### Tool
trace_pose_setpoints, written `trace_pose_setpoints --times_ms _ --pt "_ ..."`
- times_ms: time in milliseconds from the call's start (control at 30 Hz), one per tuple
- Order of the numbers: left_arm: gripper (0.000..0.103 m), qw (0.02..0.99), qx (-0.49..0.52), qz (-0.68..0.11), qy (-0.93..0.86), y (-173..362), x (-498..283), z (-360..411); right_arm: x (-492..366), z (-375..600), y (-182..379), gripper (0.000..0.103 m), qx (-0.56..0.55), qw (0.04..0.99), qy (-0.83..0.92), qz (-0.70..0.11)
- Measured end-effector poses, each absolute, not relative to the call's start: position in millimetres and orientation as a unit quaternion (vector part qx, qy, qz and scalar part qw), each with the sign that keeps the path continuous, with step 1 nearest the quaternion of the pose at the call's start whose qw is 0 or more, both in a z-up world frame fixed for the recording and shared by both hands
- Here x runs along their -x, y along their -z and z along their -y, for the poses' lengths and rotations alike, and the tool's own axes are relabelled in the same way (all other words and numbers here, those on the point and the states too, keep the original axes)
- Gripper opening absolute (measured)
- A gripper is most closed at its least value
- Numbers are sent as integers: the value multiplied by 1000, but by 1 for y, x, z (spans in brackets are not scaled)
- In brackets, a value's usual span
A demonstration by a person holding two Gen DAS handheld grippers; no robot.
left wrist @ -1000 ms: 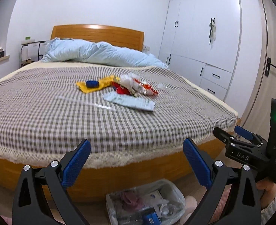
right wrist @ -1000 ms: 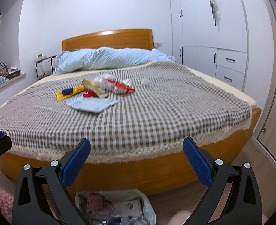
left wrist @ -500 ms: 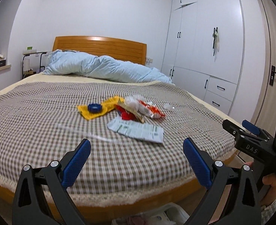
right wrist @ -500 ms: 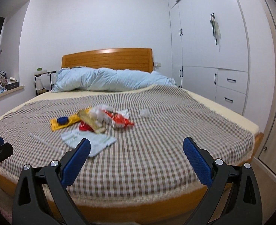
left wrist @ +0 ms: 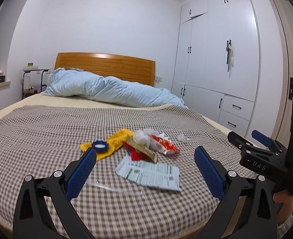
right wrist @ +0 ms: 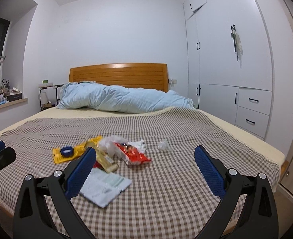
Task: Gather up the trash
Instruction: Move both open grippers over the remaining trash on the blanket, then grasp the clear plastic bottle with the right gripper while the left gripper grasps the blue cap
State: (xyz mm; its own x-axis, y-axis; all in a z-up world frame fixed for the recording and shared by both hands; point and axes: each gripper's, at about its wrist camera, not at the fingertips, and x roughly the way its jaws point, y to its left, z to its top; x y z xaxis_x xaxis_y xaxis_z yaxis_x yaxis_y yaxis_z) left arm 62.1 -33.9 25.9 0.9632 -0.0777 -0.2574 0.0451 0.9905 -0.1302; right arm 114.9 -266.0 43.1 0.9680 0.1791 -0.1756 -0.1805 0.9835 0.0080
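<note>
Trash lies on the checkered bedspread [left wrist: 36,131]: a white printed wrapper [left wrist: 149,172] nearest me, a yellow packet [left wrist: 114,143] with a blue cap [left wrist: 100,145] on it, a tan bar wrapper [left wrist: 142,149], a red snack bag [left wrist: 165,146], crumpled clear plastic [left wrist: 144,135] and a small clear wad [left wrist: 182,137]. My left gripper [left wrist: 145,171] hangs open above the white wrapper, holding nothing. My right gripper [right wrist: 145,171] is open and empty too, with the white wrapper [right wrist: 104,187] by its left finger and the red bag [right wrist: 133,155] ahead. The right gripper's body [left wrist: 266,157] shows at the right of the left wrist view.
A rolled light-blue duvet [left wrist: 110,91] lies against the wooden headboard [left wrist: 106,64]. White wardrobes with drawers [left wrist: 222,69] line the right wall, with a door [left wrist: 287,79] beyond. A bedside rack [left wrist: 33,79] and a cluttered sill [right wrist: 5,97] stand at the left.
Both grippers rose from floor level and came forward over the bed. The clear bag of trash on the floor dropped out of view. The trash pile now looks nearer.
</note>
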Motion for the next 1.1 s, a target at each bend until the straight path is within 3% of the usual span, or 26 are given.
trace_pose_setpoints --times_ms 467,1100 --pt "95 992 83 -99 14 -43 -107 19 -153 239 -54 95 16 996 -68 -48" --pt "95 990 84 -113 -5 -24 -162 5 -200 221 -28 95 16 992 -64 -110"
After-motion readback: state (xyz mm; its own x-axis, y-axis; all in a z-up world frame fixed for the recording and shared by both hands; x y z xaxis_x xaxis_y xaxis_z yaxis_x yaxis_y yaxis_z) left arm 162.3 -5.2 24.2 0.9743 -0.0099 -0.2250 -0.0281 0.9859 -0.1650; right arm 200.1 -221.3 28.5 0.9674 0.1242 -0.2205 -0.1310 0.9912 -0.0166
